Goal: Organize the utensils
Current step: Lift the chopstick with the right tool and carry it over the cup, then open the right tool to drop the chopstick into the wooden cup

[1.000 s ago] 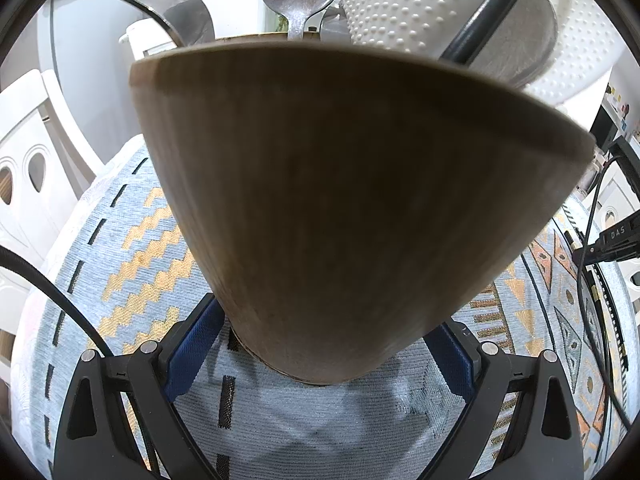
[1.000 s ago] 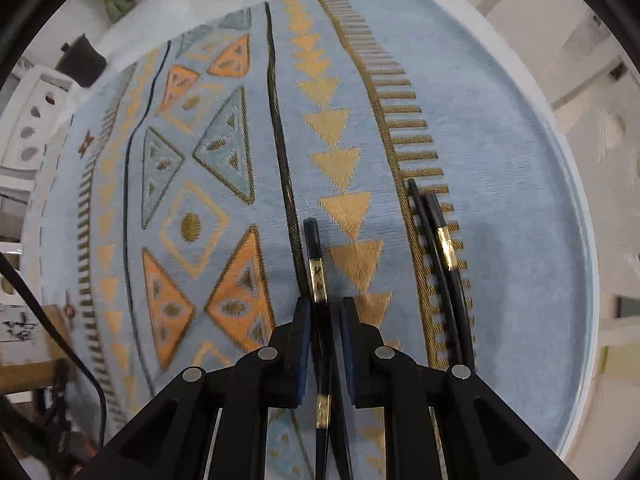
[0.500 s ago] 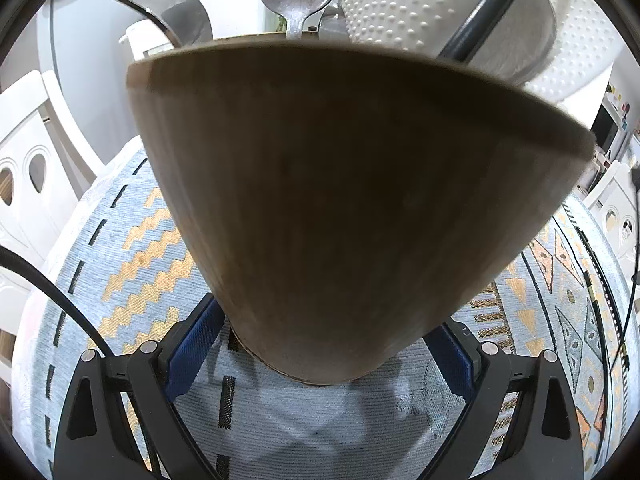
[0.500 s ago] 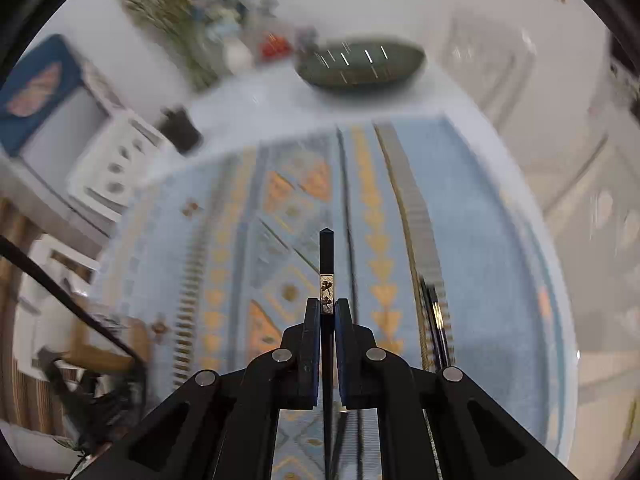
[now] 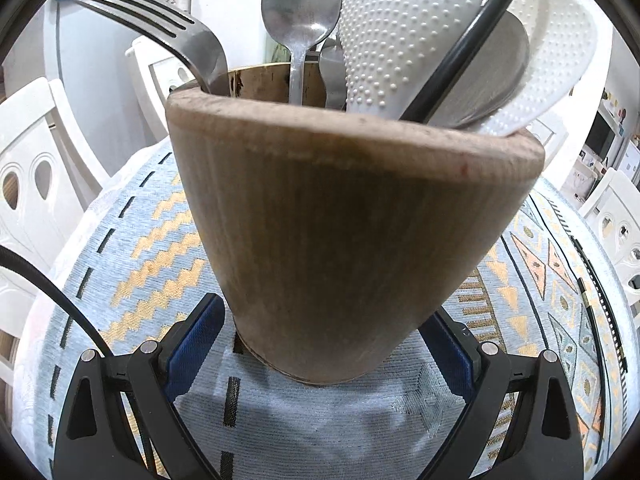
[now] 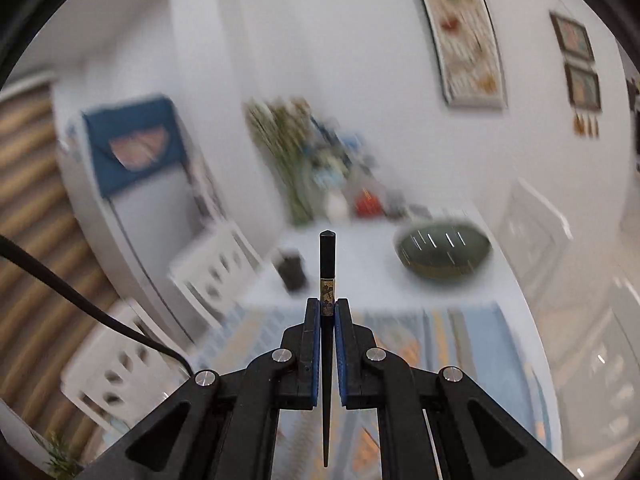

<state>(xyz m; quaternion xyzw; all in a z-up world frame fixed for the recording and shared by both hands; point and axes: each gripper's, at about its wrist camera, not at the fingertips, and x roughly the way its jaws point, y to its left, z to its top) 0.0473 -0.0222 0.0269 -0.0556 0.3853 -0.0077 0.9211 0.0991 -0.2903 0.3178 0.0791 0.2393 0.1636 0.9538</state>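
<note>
Right wrist view: my right gripper pinches one black chopstick; left gripper spread around wooden holder; I'd lower the chopstick tip-first into the gap beside the fork.

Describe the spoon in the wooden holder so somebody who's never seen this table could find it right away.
Start at the wooden holder standing on the patterned blue tablecloth, between the left gripper's fingers. Its rim is crowded with utensils; the spoon stands near the middle, bowl up. It is smooth metal, between the tined fork and the dotted white paddles.
</note>
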